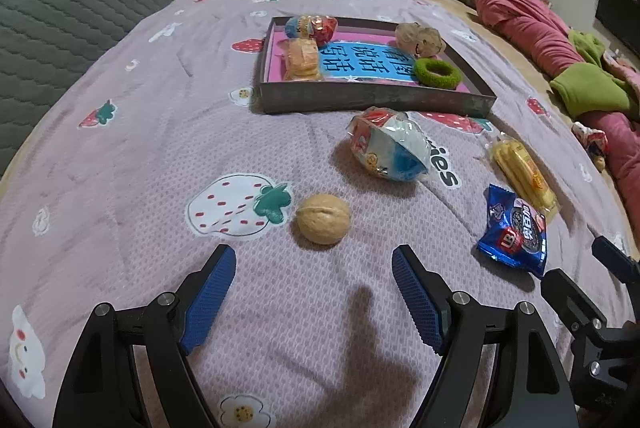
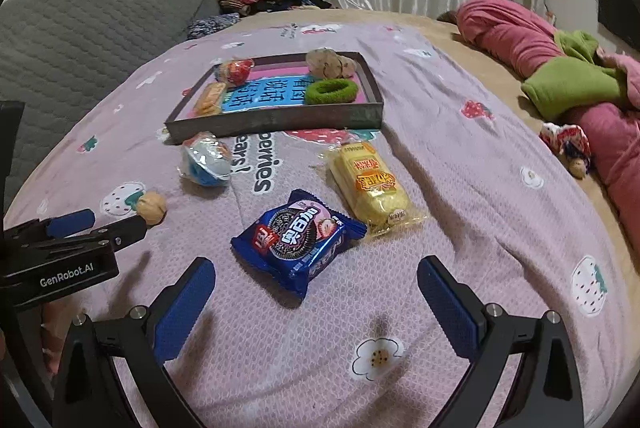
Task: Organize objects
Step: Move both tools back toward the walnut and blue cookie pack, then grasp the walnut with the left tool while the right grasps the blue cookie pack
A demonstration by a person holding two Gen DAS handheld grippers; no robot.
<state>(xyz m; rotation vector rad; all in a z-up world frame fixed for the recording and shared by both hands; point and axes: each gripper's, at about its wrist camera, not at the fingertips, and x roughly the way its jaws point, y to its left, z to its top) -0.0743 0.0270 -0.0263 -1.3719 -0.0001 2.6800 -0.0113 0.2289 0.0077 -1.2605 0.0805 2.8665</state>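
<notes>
A shallow dark rectangular tray (image 1: 376, 98) with a pink and blue printed floor lies on the lilac strawberry-print bedspread (image 1: 120, 148), holding a red-and-blue wrapped sweet (image 1: 312, 27), an orange biscuit pack (image 1: 302, 60), two wrinkled walnuts (image 1: 420, 38) and a fuzzy green hair ring (image 1: 437, 73). In front of the tray lie a clear-wrapped blue-and-white toy (image 1: 386, 150), a yellow wafer pack (image 2: 372, 184), a blue cookie packet (image 2: 300, 238) and a smooth tan walnut (image 1: 323, 219). The left gripper (image 1: 314, 292) hangs wide open and empty just short of that walnut, and the right gripper (image 2: 316, 302) is likewise spread and empty before the cookie packet.
</notes>
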